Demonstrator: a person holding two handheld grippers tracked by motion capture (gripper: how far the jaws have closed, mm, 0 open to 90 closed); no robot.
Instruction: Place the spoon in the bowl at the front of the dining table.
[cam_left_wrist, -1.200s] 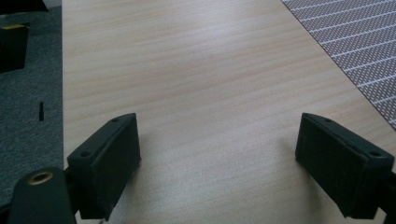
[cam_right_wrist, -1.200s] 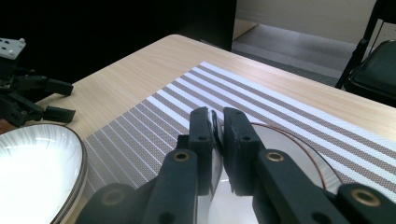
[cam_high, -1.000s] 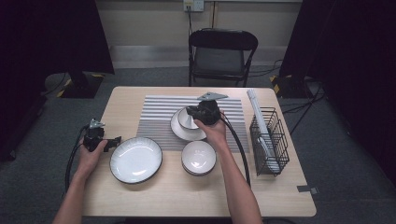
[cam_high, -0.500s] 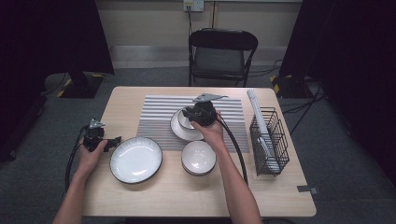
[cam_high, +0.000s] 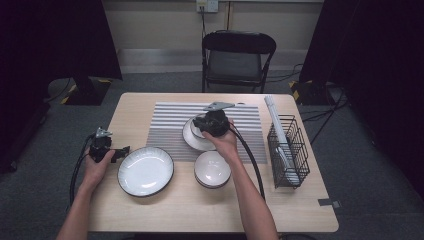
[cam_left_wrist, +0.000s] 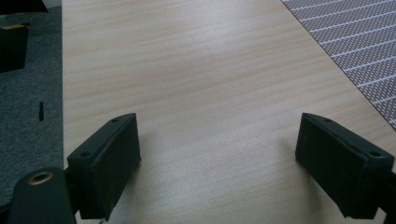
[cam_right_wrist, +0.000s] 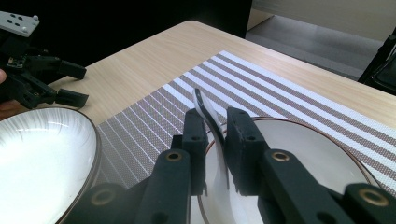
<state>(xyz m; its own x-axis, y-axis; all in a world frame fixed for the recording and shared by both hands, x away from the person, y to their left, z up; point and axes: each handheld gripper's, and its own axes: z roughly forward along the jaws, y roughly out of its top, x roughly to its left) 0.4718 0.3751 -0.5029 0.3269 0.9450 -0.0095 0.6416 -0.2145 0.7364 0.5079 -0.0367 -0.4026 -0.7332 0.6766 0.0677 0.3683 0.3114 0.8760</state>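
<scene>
Your right gripper (cam_right_wrist: 215, 140) pinches the rim of a small white dish (cam_right_wrist: 208, 112), holding it on edge over the white plate (cam_right_wrist: 303, 154) on the striped placemat (cam_high: 170, 120); its jaws have just been closing on it. Your left gripper (cam_left_wrist: 217, 163) rests with jaws wide apart over bare table (cam_left_wrist: 196, 70), beside the dark-rimmed plate (cam_high: 145, 171).

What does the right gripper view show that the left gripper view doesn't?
Right gripper view: right gripper, jaws just closing, pinching a thin white dark-edged piece over a brown-rimmed plate; a big white plate; the left gripper farther off. Left gripper view: open jaws over bare wood, grey floor beside. Both: the table and striped placemat.
</scene>
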